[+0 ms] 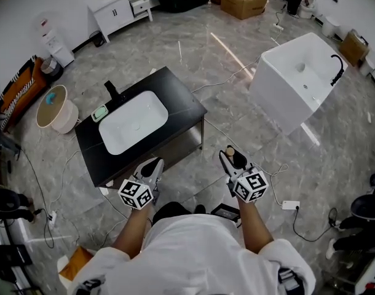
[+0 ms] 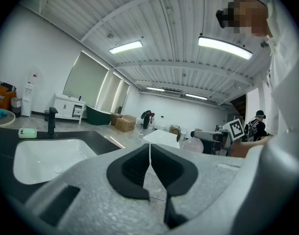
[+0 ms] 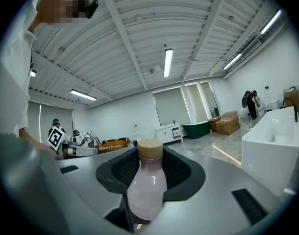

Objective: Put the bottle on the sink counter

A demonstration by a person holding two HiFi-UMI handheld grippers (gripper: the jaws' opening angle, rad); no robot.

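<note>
1. Reading the head view, we find the right gripper (image 1: 232, 158) clamped on the bottle (image 1: 238, 160). It is held in the air over the floor, to the right of the sink counter (image 1: 181, 106) and apart from it. The left gripper (image 1: 153, 163) hovers near the counter's front edge. The white basin (image 1: 133, 120) fills most of the top, and bare black surface shows around it.
2. Checking the left gripper view, we see its jaws pressed together with nothing between them.
3. Checking the right gripper view, we see the jaws closed on the bottle's rounded body. The tan cap (image 3: 150, 149) stands clear above the pads.
4. We judge the bottle small, light and rigid. Its smooth curved wall may slip or pivot in the pads.
5. We advise holding it at the widest part of the body and keeping it upright. It should be set down gently on a flat part of the counter, since it may be glass.
</note>
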